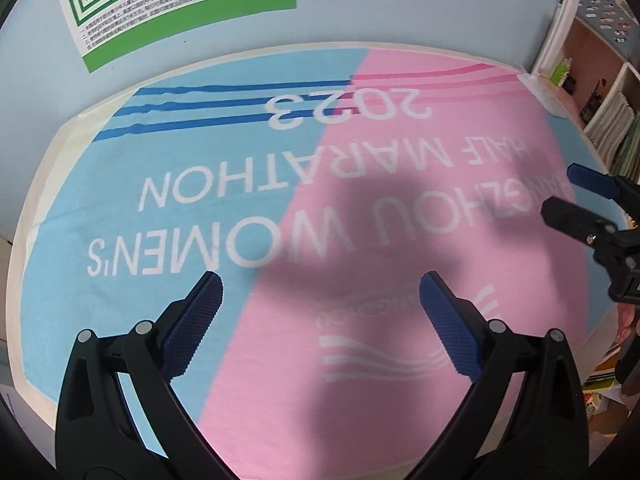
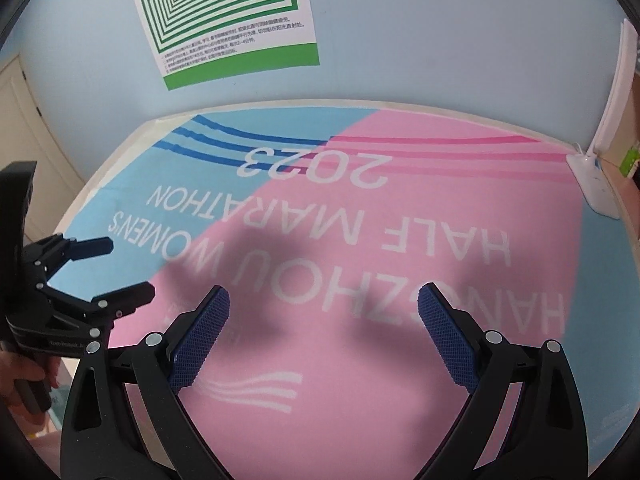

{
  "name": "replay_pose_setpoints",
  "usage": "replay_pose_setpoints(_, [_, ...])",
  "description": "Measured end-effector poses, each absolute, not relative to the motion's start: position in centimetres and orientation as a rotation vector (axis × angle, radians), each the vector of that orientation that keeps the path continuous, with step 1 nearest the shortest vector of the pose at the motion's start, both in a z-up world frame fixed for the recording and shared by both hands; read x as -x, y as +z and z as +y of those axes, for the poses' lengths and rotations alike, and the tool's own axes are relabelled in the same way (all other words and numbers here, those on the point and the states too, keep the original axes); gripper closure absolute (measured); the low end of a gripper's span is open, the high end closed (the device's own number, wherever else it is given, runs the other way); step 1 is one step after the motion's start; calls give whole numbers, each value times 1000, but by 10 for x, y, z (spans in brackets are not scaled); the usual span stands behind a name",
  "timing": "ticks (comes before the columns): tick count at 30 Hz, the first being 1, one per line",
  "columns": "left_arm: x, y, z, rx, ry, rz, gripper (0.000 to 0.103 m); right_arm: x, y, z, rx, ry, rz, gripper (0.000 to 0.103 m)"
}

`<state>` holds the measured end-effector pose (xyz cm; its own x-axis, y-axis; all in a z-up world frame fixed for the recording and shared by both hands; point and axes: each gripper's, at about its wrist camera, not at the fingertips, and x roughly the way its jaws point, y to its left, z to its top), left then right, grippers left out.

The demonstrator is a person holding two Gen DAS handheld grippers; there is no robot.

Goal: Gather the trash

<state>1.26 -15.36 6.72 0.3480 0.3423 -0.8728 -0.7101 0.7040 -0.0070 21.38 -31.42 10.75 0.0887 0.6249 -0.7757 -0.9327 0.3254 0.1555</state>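
Note:
A blue and pink cloth (image 1: 240, 168) printed with white "HALF MARATHON 2023" lettering covers the table; it fills the right wrist view too, cloth (image 2: 400, 220). No trash item shows in either view. My left gripper (image 1: 320, 284) hovers open over the cloth's near middle, nothing between its blue pads. My right gripper (image 2: 324, 292) is open and empty as well, a little to the right of it. Each one appears in the other's view: the right gripper (image 1: 560, 188) at the right edge, the left gripper (image 2: 130, 268) at the left, held by a hand (image 2: 16, 372).
A green-striped poster (image 2: 228, 20) hangs on the pale blue wall behind the table. A white lamp base (image 2: 596, 192) sits at the cloth's far right corner. Shelves with books (image 1: 608, 120) stand to the right, and a cream door (image 2: 24, 120) is at the left.

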Motion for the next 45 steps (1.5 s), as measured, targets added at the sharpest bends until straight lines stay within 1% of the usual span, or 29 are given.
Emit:
replay_pose_setpoints(22, [-4,26,-92,457,727,1008,6,-207,69,-258,443,1150,888,9])
replay_pose_setpoints(37, [-11,-2,-77,451,735,969,6,-217,29,-246,402,1040,916,9])
replay_pose_setpoints(45, [-14,-7,-77,428,739,948,6,-215,20,-246,408,996,882,9])
